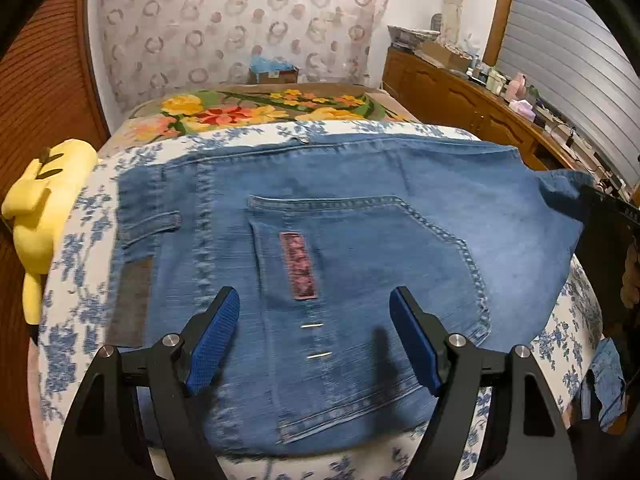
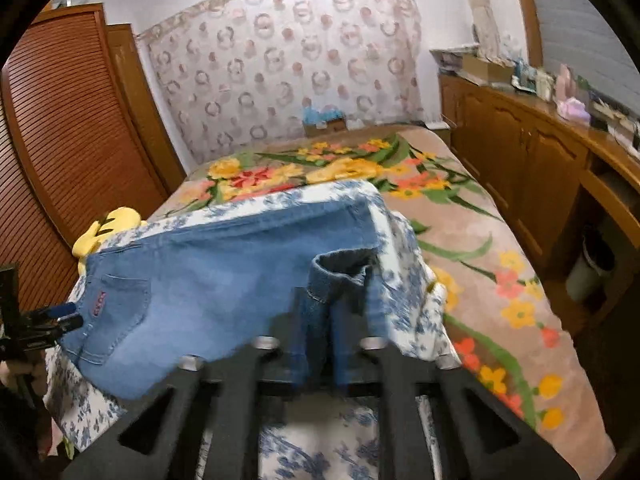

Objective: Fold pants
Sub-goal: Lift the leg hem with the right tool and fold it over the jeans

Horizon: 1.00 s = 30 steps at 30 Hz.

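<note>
The pants (image 1: 340, 240) lay on the bed (image 2: 460, 240), hem end clamped in the right gripper (image 2: 320, 340) for folding. The left gripper (image 1: 316, 332) was held released above the seat pocket.

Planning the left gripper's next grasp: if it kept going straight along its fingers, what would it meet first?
Probably the jeans, at the back pocket near the pink label. The left gripper is open, with nothing between.

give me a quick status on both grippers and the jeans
Left gripper open above the blue denim jeans, by the back pocket. Right gripper shut on a bunched leg hem. Nothing in the way.
</note>
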Motion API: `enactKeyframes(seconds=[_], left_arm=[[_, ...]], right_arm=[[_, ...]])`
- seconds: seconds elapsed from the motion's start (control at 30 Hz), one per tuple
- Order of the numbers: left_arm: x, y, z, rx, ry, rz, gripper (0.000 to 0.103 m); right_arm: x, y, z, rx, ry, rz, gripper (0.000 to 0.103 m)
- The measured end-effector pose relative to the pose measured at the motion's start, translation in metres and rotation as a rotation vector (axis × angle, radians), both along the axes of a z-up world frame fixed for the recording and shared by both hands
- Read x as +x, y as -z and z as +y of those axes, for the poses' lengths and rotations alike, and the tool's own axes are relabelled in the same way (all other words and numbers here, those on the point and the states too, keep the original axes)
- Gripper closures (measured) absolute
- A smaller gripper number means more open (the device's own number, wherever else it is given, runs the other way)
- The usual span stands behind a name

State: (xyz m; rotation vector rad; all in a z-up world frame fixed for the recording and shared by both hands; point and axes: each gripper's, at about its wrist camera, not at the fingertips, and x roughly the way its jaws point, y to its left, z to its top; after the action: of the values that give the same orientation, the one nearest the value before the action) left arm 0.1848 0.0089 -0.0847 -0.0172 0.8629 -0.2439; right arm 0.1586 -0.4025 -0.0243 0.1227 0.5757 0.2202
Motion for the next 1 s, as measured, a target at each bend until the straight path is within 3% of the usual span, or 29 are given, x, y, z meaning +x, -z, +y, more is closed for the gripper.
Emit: enactKeyframes(seconds=[0.37,0.73,0.93,1.0], left_arm=[[-0.004,-0.008,-0.004,0.019,-0.002,-0.011,0.025],[-0.035,-0.029,0.045,0.037,-0.094,-0.06,0.025],[-0.044,-0.029,0.069,0.039,-0.149,-0.062,0.025],[-0.043,-0.027,0.075,0.036,-0.157,-0.06,0.025]], right_arm=[[0.024,-0.007,0.057,0.008,-0.192,-0.048,0.098],[0.042,-0.046,0.158,-0.003,-0.514,-0.138,0.099],[0.069,-0.034,0.192,-0.008,-0.618,-0.1,0.099],[0.08,-0.029,0.192,-0.036,-0.618,-0.079,0.092]])
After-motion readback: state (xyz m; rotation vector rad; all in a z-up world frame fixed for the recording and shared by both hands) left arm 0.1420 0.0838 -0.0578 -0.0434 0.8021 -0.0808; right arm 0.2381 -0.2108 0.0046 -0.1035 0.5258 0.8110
